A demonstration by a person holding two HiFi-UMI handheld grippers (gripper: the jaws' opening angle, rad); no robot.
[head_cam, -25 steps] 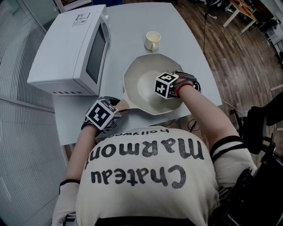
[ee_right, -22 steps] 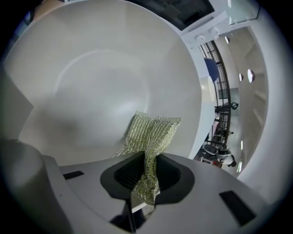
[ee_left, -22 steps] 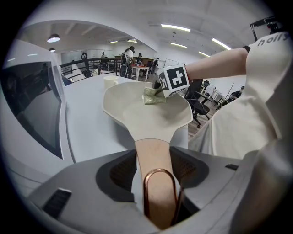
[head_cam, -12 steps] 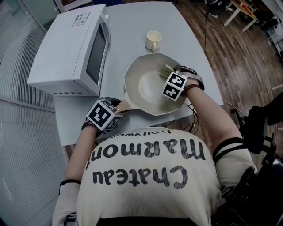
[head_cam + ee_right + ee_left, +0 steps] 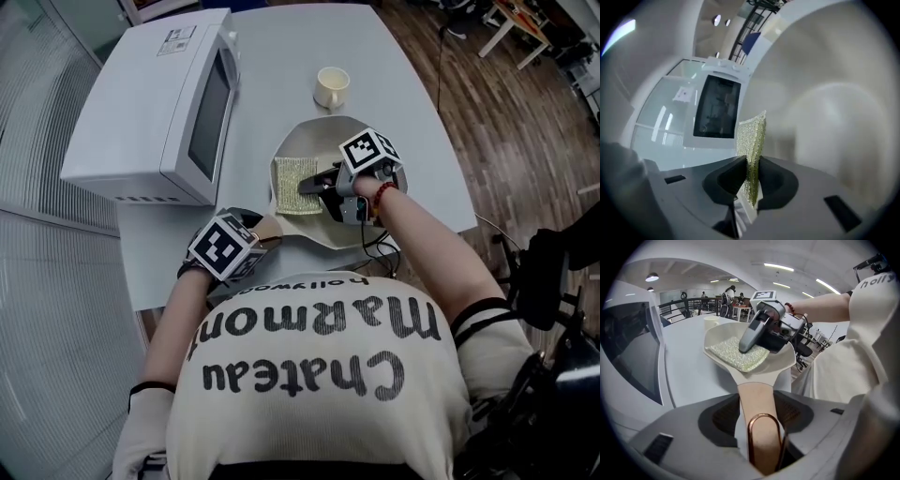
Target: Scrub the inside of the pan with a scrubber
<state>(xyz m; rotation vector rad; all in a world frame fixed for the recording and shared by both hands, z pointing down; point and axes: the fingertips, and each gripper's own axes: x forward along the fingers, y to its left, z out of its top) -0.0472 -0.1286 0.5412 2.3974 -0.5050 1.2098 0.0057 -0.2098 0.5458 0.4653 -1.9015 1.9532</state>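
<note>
R gripper (image 5: 749, 176) is pinching scrubber (image 5: 752, 136) by its edge — could be slipping out mid-scrub; L gripper (image 5: 758, 425) is clamping pan handle (image 5: 757, 399).

Pale grey table (image 5: 281, 56), 1 white microwave (image 5: 141, 103), 1 cream cup (image 5: 331, 87), 1 pan (image 5: 323, 136)

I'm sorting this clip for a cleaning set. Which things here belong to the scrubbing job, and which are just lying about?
In the job: pan; scrubber; left gripper, holding the pan; right gripper, holding the scrubber.
Lying about: microwave; cup.
</note>
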